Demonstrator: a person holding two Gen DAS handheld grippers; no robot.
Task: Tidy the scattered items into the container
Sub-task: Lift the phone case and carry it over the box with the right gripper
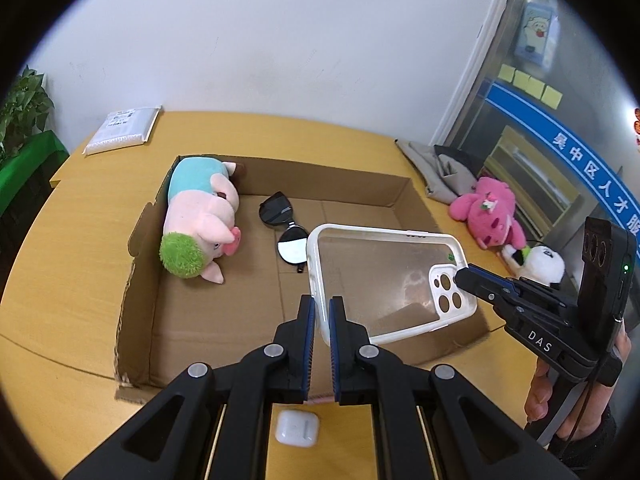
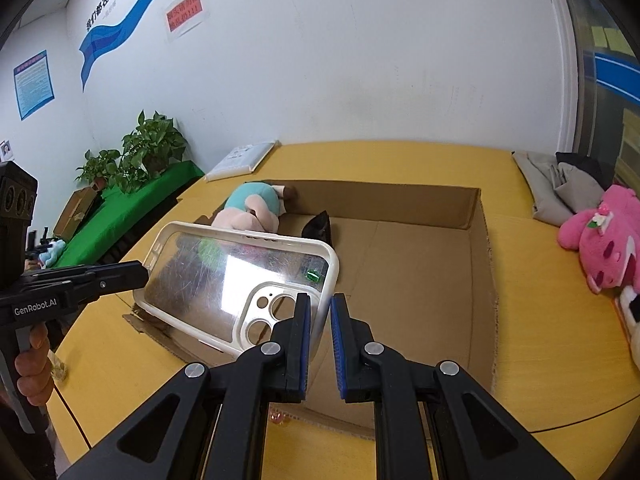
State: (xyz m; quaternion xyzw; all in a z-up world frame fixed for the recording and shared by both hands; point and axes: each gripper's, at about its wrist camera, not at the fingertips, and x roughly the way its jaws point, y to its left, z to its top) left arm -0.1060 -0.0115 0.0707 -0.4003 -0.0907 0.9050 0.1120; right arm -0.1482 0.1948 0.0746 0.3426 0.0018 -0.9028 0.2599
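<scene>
Both fingers pinch clear, white-rimmed phone case above box.

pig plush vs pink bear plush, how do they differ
The pig plush lies inside the cardboard box; the pink bear plush lies outside it on the table. The pig plush is pale pink with a teal top and green hair; the pink bear plush is hot pink all over. Both are soft toys lying down.
</scene>
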